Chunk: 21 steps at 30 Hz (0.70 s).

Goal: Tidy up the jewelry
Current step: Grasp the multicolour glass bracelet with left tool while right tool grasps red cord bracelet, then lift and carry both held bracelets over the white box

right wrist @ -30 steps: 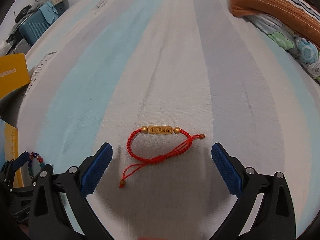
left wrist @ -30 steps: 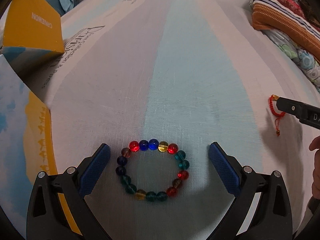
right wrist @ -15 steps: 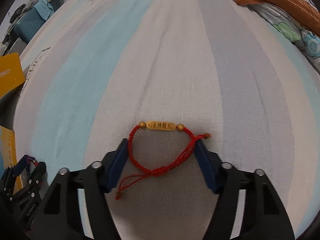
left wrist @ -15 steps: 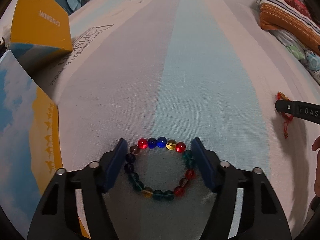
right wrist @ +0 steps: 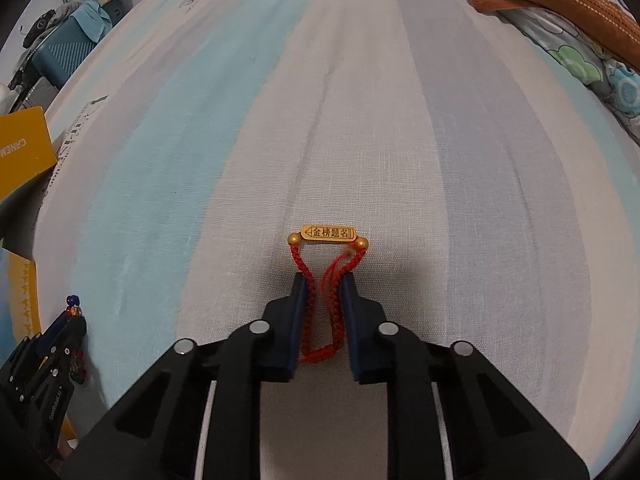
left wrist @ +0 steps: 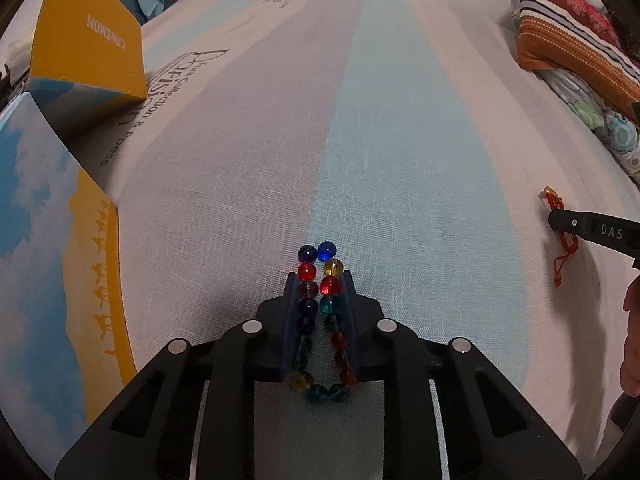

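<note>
Two bracelets are being squeezed at once on a woven, striped bedsheet [left wrist: 400,140] in pale blue, grey and cream. Low in the centre of the left wrist view, the left gripper [left wrist: 319,280] is closing its blue ribbed pads on a bead bracelet [left wrist: 320,312], pressing its glossy round glass beads, red, blue, amber and teal, into a narrow double row. Low in the centre of the right wrist view, the right gripper [right wrist: 323,280] is closing on a red braided cord bracelet [right wrist: 326,304], its flat gold tag [right wrist: 329,233] with engraved characters lying just beyond the tips. Yellow cardboard boxes [left wrist: 84,40] are standing at upper left, and patterned pillows [left wrist: 576,52] are lying at upper right.
</note>
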Each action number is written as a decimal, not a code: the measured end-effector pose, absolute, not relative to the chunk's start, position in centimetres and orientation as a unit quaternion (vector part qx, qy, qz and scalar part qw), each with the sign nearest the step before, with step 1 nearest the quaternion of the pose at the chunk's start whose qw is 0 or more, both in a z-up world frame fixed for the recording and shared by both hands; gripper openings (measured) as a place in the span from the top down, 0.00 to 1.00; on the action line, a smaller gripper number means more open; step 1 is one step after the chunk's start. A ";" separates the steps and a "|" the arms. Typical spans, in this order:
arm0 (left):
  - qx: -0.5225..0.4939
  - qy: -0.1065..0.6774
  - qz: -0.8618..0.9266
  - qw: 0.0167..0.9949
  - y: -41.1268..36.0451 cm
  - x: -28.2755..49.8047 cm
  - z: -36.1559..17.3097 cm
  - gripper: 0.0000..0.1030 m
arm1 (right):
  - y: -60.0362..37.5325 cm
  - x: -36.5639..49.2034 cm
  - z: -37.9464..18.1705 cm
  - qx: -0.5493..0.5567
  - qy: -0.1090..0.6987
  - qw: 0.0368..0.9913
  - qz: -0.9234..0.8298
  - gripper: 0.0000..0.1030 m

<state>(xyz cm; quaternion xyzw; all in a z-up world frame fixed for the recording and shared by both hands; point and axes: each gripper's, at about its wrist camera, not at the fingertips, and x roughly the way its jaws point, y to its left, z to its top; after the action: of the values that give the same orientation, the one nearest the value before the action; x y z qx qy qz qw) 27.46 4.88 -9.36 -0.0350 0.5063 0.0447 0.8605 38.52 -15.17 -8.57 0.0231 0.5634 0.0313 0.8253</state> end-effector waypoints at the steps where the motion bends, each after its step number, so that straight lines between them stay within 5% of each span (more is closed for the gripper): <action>1: -0.035 0.506 0.044 0.861 4.9 27.4 -9.3 0.81 | -15.1 38.4 -8.5 0.023 0.562 0.826 0.032 0.86; 19: -0.031 0.492 0.043 0.869 4.8 26.1 -7.1 0.81 | -14.7 36.3 -5.9 0.021 0.533 0.845 0.040 0.88; 21: -0.029 0.489 0.041 0.871 4.6 25.9 -6.6 0.88 | -14.5 35.8 -5.5 0.021 0.527 0.849 0.043 0.88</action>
<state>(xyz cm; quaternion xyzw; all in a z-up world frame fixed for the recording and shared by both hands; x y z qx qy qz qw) 25.86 4.62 -6.61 -0.0292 0.4893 0.0406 0.8707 35.85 -14.49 -5.45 0.0209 0.5270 0.0426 0.8485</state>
